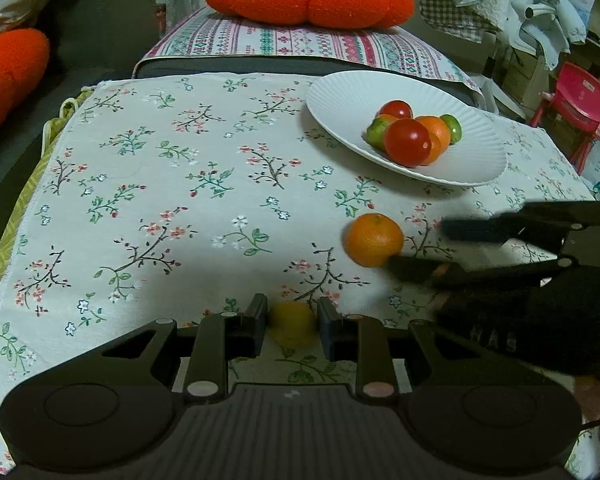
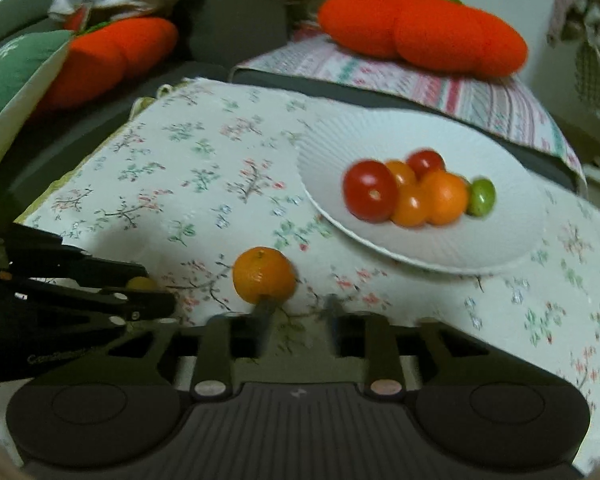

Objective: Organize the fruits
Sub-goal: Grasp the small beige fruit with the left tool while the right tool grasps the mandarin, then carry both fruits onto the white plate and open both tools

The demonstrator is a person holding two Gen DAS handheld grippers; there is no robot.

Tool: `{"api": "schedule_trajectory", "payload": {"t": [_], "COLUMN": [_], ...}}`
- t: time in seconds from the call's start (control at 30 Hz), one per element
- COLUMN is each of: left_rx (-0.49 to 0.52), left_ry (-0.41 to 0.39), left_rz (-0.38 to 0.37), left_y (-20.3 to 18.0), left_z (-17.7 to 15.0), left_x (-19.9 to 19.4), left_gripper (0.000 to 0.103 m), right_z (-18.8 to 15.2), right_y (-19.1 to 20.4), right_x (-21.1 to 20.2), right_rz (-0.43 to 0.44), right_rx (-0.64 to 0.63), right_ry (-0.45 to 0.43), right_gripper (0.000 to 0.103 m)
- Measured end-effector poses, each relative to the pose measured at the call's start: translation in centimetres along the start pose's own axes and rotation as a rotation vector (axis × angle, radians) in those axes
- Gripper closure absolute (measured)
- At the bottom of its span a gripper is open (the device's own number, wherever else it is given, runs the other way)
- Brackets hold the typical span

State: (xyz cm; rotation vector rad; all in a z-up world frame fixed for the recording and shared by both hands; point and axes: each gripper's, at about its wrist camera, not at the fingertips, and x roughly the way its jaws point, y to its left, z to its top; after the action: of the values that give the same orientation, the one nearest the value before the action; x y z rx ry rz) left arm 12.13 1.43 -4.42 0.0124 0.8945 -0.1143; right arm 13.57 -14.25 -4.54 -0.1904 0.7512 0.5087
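Dim indoor light w/ greenish cast; soft shadows pooling near bottom of both views. Right wrist view smearing w/ motion blur, esp. plate [image 2: 420, 136]. Fisheye bending edges, corners vignetting.

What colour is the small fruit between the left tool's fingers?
Yellow fruit; the left wrist view shows it best.

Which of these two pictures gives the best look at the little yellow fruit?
The left wrist view. There the yellow fruit sits right between the left gripper's fingers, near the middle of the picture, though slightly blurred. The right wrist view shows only a sliver of it, mostly hidden behind that same gripper.
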Motion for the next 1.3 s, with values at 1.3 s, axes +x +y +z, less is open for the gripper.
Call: {"api": "schedule_trajectory", "payload": {"t": [1.3], "left_rx": [-0.23], "left_ry": [-0.133], "left_rz": [-0.116], "left_y": [4.3], "left_z": [2.4], "left_x": [-3.2], "left_gripper": [0.099], "right_z": [2.7], "right_y": [-1.8], "right_x": [-3.1], "right_rz": [0.028], "right_rx": [0.124], "right_ry": [-0.177], "right_gripper": [0.073]}}
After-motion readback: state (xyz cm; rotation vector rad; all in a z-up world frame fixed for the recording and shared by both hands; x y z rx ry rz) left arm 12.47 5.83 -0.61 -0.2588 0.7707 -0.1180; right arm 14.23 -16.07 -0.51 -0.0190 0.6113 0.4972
